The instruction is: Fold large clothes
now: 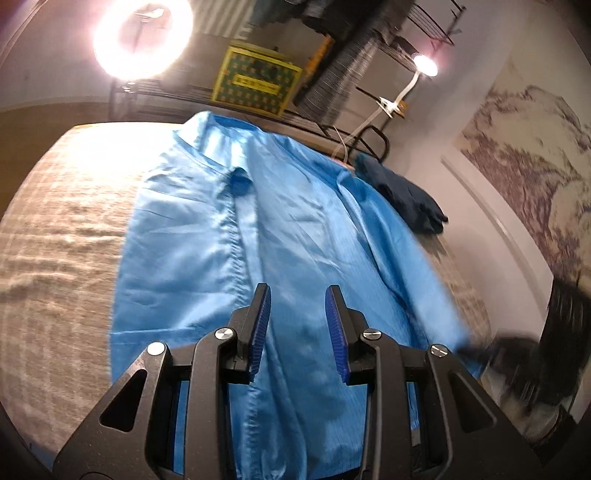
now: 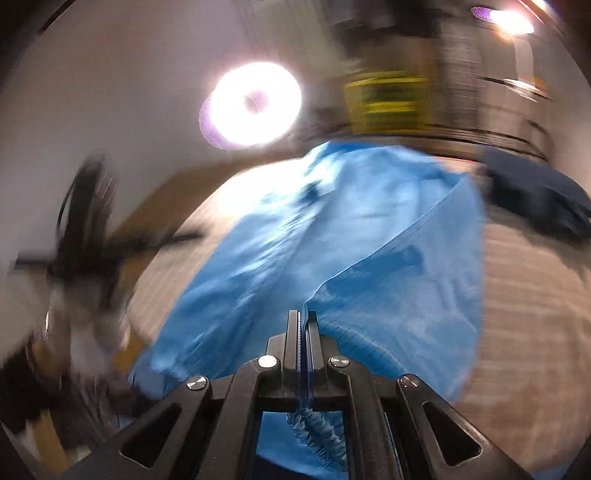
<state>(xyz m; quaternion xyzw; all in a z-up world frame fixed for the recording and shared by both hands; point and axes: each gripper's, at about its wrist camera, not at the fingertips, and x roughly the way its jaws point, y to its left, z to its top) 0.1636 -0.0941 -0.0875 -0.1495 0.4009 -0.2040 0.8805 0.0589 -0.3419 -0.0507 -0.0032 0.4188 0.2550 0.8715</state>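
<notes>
I judge I'm mid-fold on the blue garment point(image 1: 280, 229), spread along the desk point(image 1: 66, 236) toward its far edge. My right gripper point(image 2: 303, 321) is clamped tight on a lifted sleeve edge. My left gripper point(image 1: 297, 325) hangs partly open over the cloth, gripping nothing. Next, lay that edge flat.

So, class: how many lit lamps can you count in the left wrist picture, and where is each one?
2. A ring light glows at the upper left, above the bed. A small clip-on lamp shines at the upper right, by the wire shelving. Others may sit outside the picture.
</notes>
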